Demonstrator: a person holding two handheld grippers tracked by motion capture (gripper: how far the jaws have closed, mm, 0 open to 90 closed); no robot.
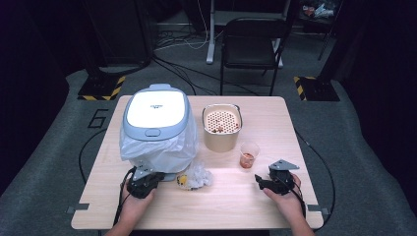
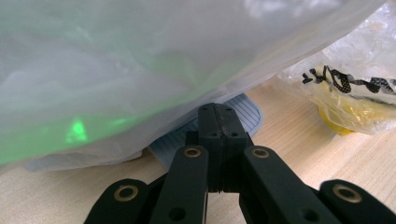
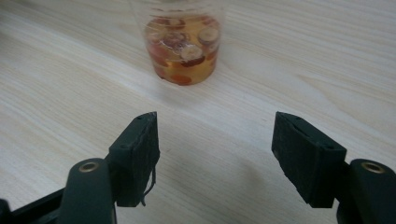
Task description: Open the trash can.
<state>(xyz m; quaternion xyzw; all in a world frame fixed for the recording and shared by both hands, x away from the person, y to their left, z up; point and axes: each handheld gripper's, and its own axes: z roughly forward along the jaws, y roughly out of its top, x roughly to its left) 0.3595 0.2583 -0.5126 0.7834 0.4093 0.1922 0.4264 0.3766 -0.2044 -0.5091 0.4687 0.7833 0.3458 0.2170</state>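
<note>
A grey-blue bin point(image 1: 155, 115) with a white lid stands at the table's left, lined with a translucent plastic bag point(image 1: 157, 147). My left gripper point(image 1: 157, 177) lies at the bin's foot, its jaws pressed flat together. In the left gripper view the left gripper point(image 2: 217, 114) has its tips just under the hanging bag point(image 2: 140, 70), in front of a ribbed grey pedal point(image 2: 247, 112). My right gripper point(image 1: 259, 182) rests low at the front right and stands open. A clear cup point(image 3: 184, 51) of orange liquid with fruit pieces stands ahead of the right gripper point(image 3: 215, 140), apart from it.
A beige pot point(image 1: 222, 127) with a perforated insert stands behind the cup point(image 1: 249, 156). Crumpled clear wrap point(image 1: 195, 177) with something yellow inside lies right of the left gripper, wrap point(image 2: 355, 93) close by. Bare wooden table point(image 1: 231, 201) runs along the front. A black chair point(image 1: 251, 44) stands beyond.
</note>
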